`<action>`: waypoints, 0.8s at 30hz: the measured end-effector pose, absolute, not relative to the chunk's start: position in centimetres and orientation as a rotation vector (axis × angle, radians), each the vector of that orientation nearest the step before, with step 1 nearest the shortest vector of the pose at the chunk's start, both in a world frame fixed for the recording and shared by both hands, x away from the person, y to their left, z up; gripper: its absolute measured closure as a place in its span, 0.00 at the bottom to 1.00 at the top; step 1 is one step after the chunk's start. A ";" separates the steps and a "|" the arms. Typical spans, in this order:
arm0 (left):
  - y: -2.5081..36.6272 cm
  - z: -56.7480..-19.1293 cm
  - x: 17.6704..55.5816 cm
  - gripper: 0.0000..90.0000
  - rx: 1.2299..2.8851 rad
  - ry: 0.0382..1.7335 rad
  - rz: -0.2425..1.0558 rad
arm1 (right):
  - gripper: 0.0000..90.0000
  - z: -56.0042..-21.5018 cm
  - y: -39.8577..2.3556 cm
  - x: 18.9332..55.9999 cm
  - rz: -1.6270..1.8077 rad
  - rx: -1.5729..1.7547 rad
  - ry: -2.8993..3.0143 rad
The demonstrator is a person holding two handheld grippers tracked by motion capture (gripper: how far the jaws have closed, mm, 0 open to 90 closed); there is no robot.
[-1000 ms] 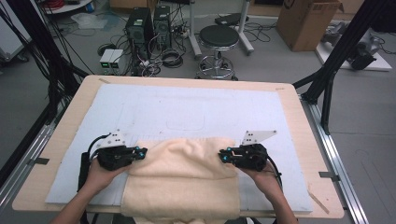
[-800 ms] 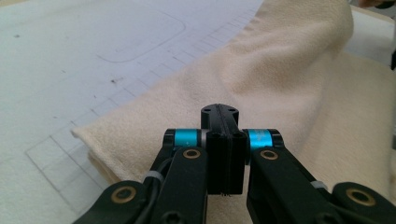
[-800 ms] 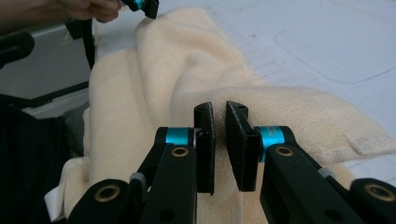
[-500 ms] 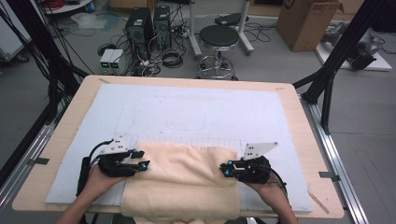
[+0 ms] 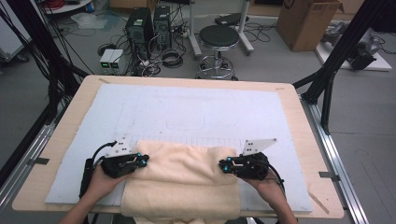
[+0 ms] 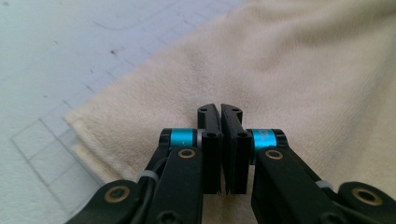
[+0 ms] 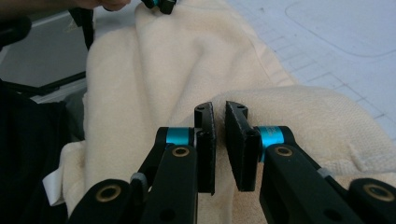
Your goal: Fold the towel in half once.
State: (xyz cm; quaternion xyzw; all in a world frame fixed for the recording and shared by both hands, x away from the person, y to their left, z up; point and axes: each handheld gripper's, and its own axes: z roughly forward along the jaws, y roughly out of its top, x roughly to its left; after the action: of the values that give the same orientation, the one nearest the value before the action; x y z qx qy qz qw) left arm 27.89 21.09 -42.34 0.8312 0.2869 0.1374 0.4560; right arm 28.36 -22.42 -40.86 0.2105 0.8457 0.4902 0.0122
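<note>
A cream towel [image 5: 182, 182] lies folded at the table's near edge and hangs over it. My left gripper [image 5: 144, 161] rests on the towel's left end. In the left gripper view its jaws [image 6: 219, 109] have just been closing and now meet, with no cloth showing between them and the towel [image 6: 303, 70] right under the tips. My right gripper [image 5: 223, 165] sits at the towel's right end. In the right gripper view it [image 7: 219, 109] stands nearly closed, pinching a raised fold of towel [image 7: 140, 70]. The left gripper [image 7: 159, 3] shows far off.
The towel lies on a white mat [image 5: 196, 107] with drawn outlines, on a wooden table [image 5: 187, 83]. Beyond the far edge stand a stool [image 5: 219, 37], computer towers [image 5: 144, 23] with cables and a cardboard box [image 5: 308, 23]. Black frame posts flank the table.
Both grippers have drawn slightly toward the person. The left gripper's jaws stood apart half a second ago and are together now. The right gripper has kept its pinch.
</note>
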 end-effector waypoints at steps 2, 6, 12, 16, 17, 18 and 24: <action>21.3 -41.7 27.2 0.96 2.017 0.696 0.346 | 0.92 -40.5 -22.5 28.0 1.542 0.649 2.625; 21.9 -40.9 24.7 0.96 1.991 0.648 0.339 | 0.92 -39.8 -22.4 26.9 1.570 0.599 2.621; 23.2 -41.1 20.2 0.90 2.003 0.504 0.121 | 0.87 -39.4 -22.7 24.2 1.636 0.542 2.648; 23.8 -40.6 21.5 0.75 1.984 0.566 0.203 | 0.75 -39.0 -22.9 24.9 1.560 0.618 2.596; 23.8 -40.6 22.3 0.72 1.964 0.596 0.226 | 0.74 -39.0 -22.9 25.2 1.557 0.638 2.588; 23.9 -40.6 23.3 0.69 1.946 0.627 0.245 | 0.72 -39.0 -22.8 25.8 1.544 0.670 2.566; 23.4 -42.2 28.5 0.60 1.935 0.789 0.296 | 0.54 -40.8 -22.7 30.9 1.375 0.855 2.498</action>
State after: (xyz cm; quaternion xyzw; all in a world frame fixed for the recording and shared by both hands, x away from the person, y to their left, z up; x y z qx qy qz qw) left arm 28.49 23.41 -42.16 0.7977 0.3254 0.1220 0.4929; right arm 30.87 -22.65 -40.78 0.2862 0.8364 0.4602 0.0823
